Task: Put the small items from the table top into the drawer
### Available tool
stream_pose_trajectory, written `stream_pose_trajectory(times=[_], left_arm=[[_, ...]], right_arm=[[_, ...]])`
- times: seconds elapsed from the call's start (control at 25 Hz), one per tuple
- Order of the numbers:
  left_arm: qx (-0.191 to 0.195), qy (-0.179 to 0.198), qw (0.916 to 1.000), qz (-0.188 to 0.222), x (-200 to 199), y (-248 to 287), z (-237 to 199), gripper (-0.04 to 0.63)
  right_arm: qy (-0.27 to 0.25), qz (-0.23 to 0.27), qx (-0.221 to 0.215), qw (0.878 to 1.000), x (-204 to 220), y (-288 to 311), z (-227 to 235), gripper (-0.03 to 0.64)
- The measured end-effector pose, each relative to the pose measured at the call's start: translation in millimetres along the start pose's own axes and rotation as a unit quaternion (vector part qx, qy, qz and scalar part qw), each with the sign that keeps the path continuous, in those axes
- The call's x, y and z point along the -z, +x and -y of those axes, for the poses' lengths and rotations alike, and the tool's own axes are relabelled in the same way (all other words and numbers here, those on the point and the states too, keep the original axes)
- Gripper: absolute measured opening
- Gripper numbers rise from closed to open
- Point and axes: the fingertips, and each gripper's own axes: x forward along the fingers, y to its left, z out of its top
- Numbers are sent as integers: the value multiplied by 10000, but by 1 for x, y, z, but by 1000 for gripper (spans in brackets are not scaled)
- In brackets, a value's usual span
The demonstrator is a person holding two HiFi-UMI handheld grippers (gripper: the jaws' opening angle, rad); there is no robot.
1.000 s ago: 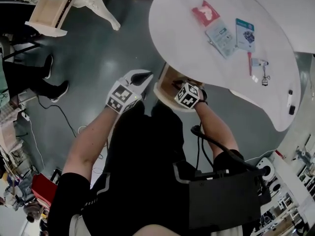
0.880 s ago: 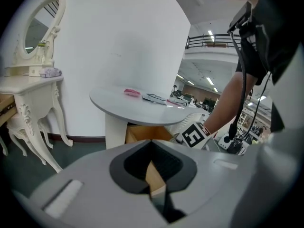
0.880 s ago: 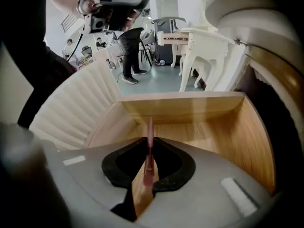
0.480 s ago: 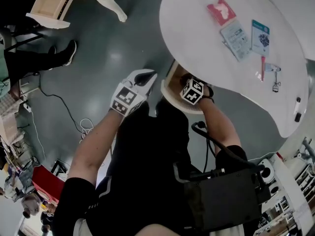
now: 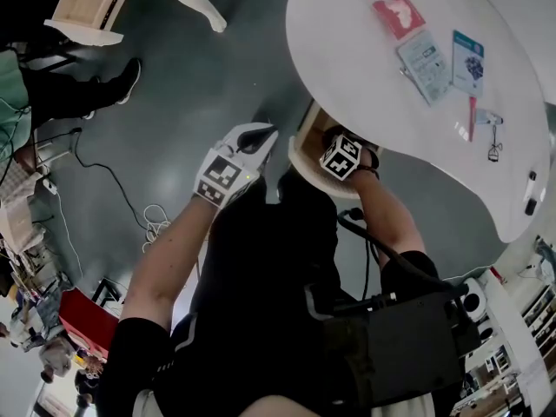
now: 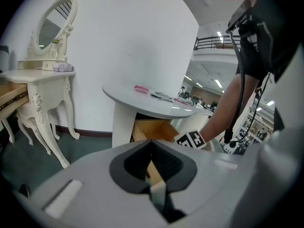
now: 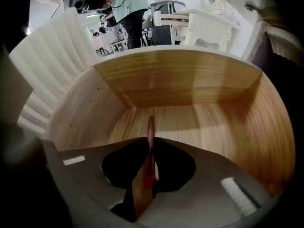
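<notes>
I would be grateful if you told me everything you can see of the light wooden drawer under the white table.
The light wooden drawer stands pulled out from under the white table. It looks like pale grained wood, with a flat floor, a straight back wall and side walls. The part of its floor that shows is bare. The right gripper reaches into it, shut on a thin reddish item held edge-on. Whether that item touches the drawer floor cannot be told.
</notes>
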Motion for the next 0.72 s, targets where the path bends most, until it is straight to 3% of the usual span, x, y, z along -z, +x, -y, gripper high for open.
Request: stream_pose_trajectory(times=[0.16, 0.32, 0.52, 0.72], left_arm=[[116, 48, 9999, -25, -1, -4, 7, -2], [163, -12, 9999, 40, -3, -9, 15, -2], [173, 74, 9997, 163, -15, -20, 23, -2], [106, 163, 9991, 376, -36, -31, 32, -1]], right_arm=[[52, -54, 0, 10000, -1, 1, -1, 52], [-30, -177, 56, 9998, 5, 0, -2, 101], [-27, 36, 131, 9999, -3, -15, -2, 104], [-409, 404, 187, 9982, -20, -46, -8, 5]])
